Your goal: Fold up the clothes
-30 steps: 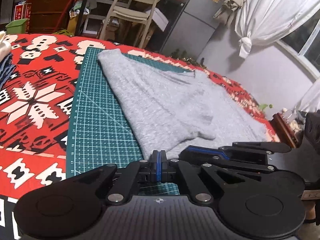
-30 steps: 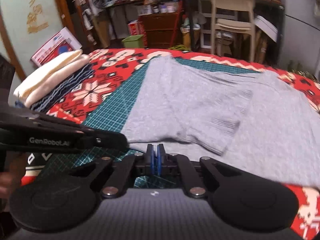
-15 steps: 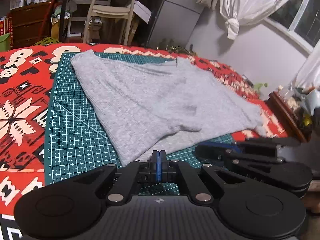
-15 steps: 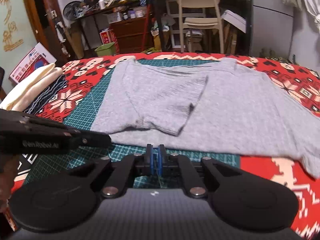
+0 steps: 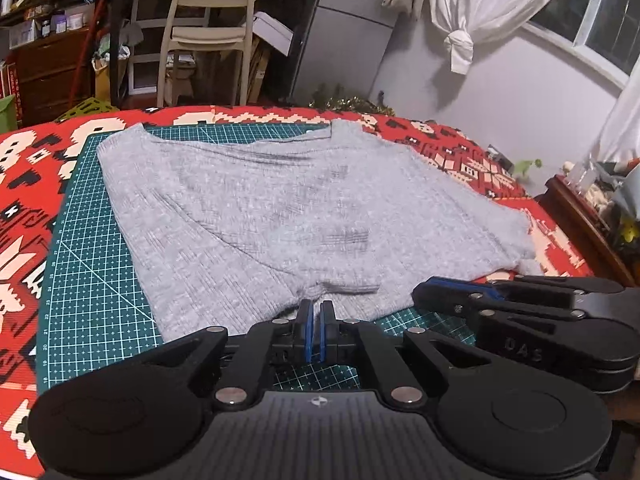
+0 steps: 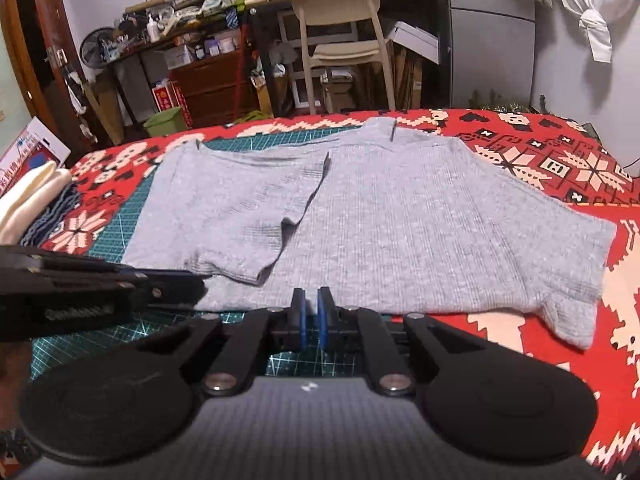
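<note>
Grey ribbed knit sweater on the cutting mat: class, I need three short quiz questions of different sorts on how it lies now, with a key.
1. True or false: the grey ribbed knit sweater has one sleeve folded in across its body.
2. Which surface lies directly under the sweater's folded side?
A. green gridded cutting mat
B. bare wood
C. white sheet
3. Fill in: the sleeve that lies spread out rests on the red patterned ______.

Key:
1. True; the sleeve on the left of the right wrist view is folded in.
2. A
3. blanket
</note>
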### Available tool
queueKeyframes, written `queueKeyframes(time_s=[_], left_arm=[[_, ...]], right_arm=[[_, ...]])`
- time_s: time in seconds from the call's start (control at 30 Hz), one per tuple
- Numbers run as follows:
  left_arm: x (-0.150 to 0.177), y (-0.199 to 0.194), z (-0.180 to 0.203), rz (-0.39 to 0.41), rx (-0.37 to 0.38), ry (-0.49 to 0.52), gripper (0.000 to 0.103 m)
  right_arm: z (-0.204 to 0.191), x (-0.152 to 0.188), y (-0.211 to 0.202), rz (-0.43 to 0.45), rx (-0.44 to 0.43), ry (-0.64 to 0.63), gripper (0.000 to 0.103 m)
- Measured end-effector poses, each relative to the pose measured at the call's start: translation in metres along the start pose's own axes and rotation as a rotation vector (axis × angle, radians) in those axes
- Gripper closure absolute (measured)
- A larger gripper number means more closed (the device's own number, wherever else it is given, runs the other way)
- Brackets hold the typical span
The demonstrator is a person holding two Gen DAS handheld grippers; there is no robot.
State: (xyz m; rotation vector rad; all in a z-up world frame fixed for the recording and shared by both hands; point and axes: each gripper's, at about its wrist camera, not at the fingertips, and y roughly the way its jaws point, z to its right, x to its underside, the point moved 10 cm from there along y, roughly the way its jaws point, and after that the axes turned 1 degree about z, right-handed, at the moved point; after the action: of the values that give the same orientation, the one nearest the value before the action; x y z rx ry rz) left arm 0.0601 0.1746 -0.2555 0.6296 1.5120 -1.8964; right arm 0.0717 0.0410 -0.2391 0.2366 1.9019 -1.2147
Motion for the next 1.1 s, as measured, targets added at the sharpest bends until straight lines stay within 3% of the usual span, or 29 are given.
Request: queueKeyframes(time_s=[0.33, 0.53, 0.67, 0.93, 1.1], left_arm=[[0.005, -0.010, 0.011, 0.007, 0.003, 0.022, 0.102], [-0.010, -0.008, 0.037, 0.057, 0.030, 0.105, 0.102], [-0.011, 0.007, 0.053, 0.057, 0.039, 0.154, 0.101], [0.000, 0.017, 0.059, 0.024, 0.047, 0.166, 0.101], [-0.008, 0.020, 0.066, 0.034, 0.047, 0.153, 0.101]], right_arm=[[0.007, 0.005, -0.019, -0.002, 0.012, -0.017, 0.094], [0.036, -0.009, -0.031, 0.052, 0.074, 0.018, 0.094], [0.051, -0.003, -0.022, 0.031, 0.093, 0.045, 0.094], [0.069, 0.003, -0.025, 0.039, 0.114, 0.077, 0.094], [0.097, -0.009, -0.032, 0.072, 0.184, 0.100, 0.094]])
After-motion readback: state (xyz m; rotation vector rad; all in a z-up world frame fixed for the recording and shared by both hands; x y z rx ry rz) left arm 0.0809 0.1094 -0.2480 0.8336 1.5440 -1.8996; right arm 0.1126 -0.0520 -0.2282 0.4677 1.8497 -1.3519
